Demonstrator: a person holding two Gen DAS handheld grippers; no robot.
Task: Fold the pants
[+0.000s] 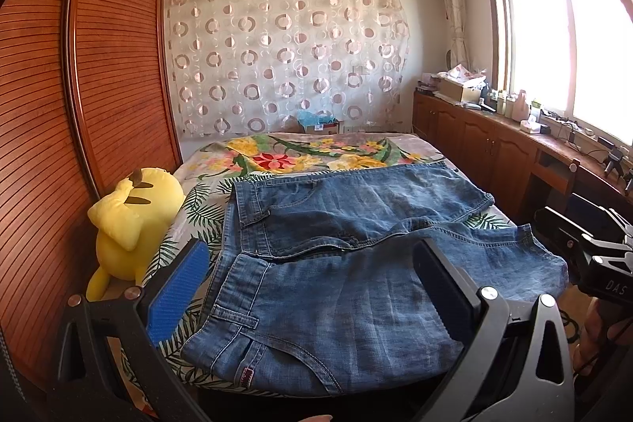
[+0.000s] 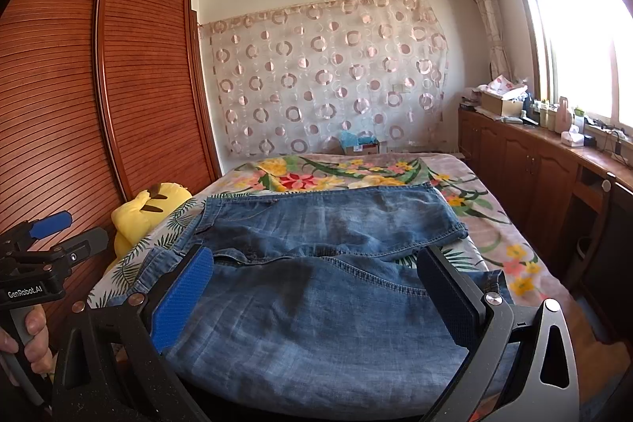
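Observation:
Blue denim pants (image 1: 348, 279) lie spread flat on the flowered bed (image 1: 300, 157), waistband to the left, both legs running right. They also show in the right wrist view (image 2: 324, 287). My left gripper (image 1: 312, 263) is open and empty above the waist end, near the front edge. My right gripper (image 2: 316, 271) is open and empty above the near leg. The right gripper shows at the right edge of the left wrist view (image 1: 593, 248); the left gripper shows at the left edge of the right wrist view (image 2: 51, 236).
A yellow plush toy (image 1: 130, 220) sits at the bed's left edge against the slatted wooden wardrobe (image 1: 79, 105). A wooden cabinet counter (image 1: 514, 133) with clutter runs along the right under the window. A patterned curtain (image 1: 285, 54) hangs behind the bed.

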